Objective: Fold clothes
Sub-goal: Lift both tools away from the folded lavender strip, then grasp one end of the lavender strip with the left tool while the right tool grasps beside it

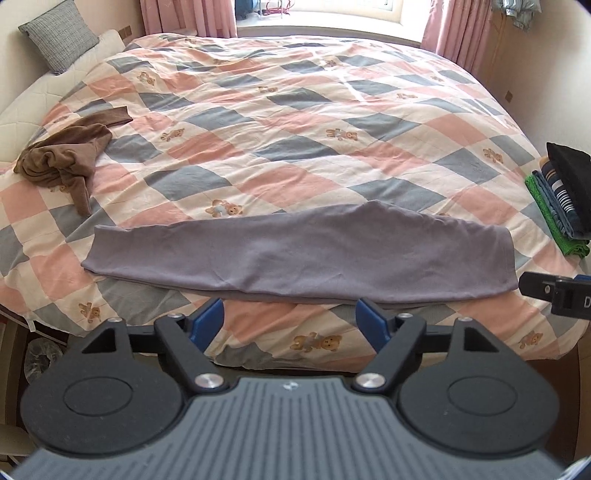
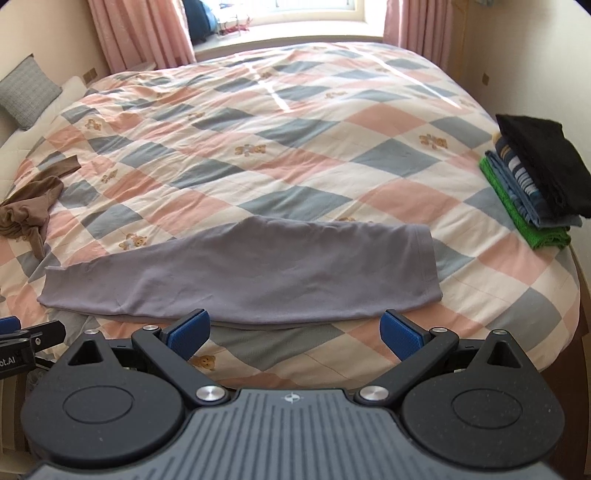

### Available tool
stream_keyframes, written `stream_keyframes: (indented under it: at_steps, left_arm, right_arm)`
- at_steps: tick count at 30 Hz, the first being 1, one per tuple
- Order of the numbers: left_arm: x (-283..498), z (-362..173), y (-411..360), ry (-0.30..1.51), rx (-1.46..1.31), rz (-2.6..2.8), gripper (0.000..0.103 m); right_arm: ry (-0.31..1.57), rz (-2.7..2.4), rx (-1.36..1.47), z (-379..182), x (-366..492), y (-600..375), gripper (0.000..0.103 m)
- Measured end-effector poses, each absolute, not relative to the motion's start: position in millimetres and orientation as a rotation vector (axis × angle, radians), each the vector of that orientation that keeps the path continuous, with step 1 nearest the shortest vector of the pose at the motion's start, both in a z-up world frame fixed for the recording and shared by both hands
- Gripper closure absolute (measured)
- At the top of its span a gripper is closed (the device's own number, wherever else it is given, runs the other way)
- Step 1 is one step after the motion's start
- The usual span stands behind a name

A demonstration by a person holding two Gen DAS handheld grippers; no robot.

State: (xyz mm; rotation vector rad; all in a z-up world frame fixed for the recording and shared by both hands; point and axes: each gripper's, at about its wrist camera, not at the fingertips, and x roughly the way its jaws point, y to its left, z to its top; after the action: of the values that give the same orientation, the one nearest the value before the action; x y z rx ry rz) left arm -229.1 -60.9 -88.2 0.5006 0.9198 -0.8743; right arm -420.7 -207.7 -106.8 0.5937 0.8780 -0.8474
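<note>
At about nine o'clock on the bed (image 1: 295, 122) lies a crumpled brown garment (image 1: 66, 155), not yet folded and well apart from everything else. The grey-lilac garment (image 1: 295, 254) lies at six o'clock near the bed's front edge, already folded into a long flat band running left to right. At three o'clock sits a stack of folded clothes (image 2: 535, 184), black on top, striped blue beneath, green at the bottom.

The left gripper (image 1: 291, 325) hovers just short of the band's near edge, jaws spread wide and holding nothing. The right gripper (image 2: 295, 332) does the same a little further right, jaws equally wide and empty.

The band appears to be several thin layers, so a pinch at the near edge could catch only the top one and pull the fold apart. If the two ends are lifted unevenly, the long piece would likely sag in the middle and crease. It lies close to the bed's edge, so a drag towards the person could slide it off. The soft quilt (image 2: 295, 147) may also bunch up and get nipped along with the cloth.

The surface is a bed under a checked quilt of pink, grey-blue and cream with small bears. A grey cushion (image 1: 59, 37) rests at ten o'clock, and pink curtains (image 1: 184, 14) frame a bright window at twelve.
</note>
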Motion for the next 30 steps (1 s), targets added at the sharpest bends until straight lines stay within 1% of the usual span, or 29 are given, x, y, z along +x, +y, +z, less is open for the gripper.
stream_keyframes:
  at_steps: [7, 14, 17, 20, 26, 30]
  left_arm:
    - [-210.6, -95.3, -49.5, 0.939, 0.491, -0.844, 0.027]
    - [-163.9, -118.4, -28.1, 0.984, 0.457, -0.799, 0.028]
    - [-122.3, -135.2, -5.6, 1.029, 0.376, -0.745, 0.037]
    - [-60.7, -154.3, 24.8, 1.095, 0.221, -0.662, 0.041]
    - [68.3, -212.0, 78.2, 1.178, -0.167, -0.504, 0.041]
    - [137.9, -269.0, 94.1, 1.246, -0.355, -0.439, 0.042]
  right_arm:
    - [0.886, -0.839, 0.575, -106.0, -409.2, -203.7, 0.002]
    - [0.933, -0.819, 0.588, -118.5, -378.1, -201.4, 0.002]
    - [0.979, -0.809, 0.597, -129.8, -354.9, -199.2, 0.002]
    - [1.028, -0.797, 0.601, -142.6, -325.0, -194.0, 0.002]
    - [1.131, -0.769, 0.616, -172.9, -250.5, -174.9, 0.002]
    - [1.204, -0.745, 0.621, -198.8, -202.1, -156.2, 0.002]
